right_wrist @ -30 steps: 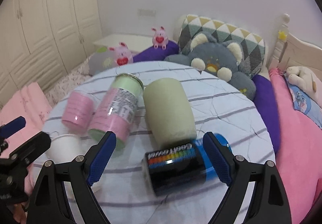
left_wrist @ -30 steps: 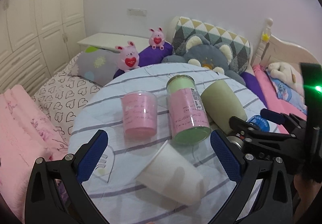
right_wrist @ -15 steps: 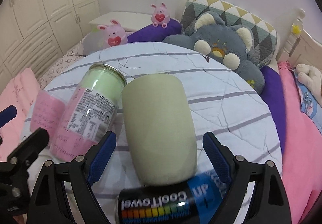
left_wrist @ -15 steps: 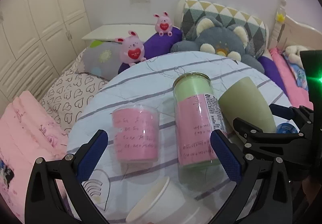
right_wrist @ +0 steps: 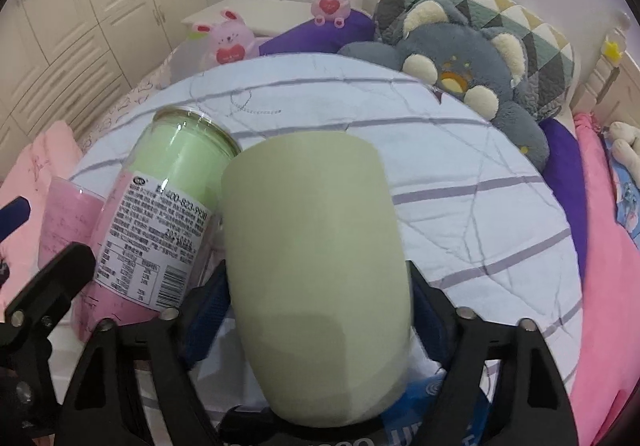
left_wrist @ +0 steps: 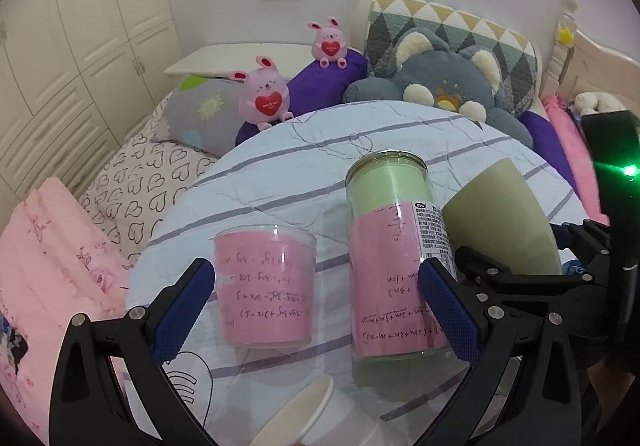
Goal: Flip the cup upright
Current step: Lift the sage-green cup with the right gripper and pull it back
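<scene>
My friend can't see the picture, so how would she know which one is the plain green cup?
Find the round table with the striped white cloth in front of the grey bear cushion. The pale green cup is at its near edge, between the right gripper fingers. The tall jar beside it is see-through with a printed label; the cup is solid, matte and plain.

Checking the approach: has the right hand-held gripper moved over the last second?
Yes. The right hand-held gripper moved forward toward the grey bear cushion; its fingers now flank the green cup, with the black can left behind under it.
</scene>
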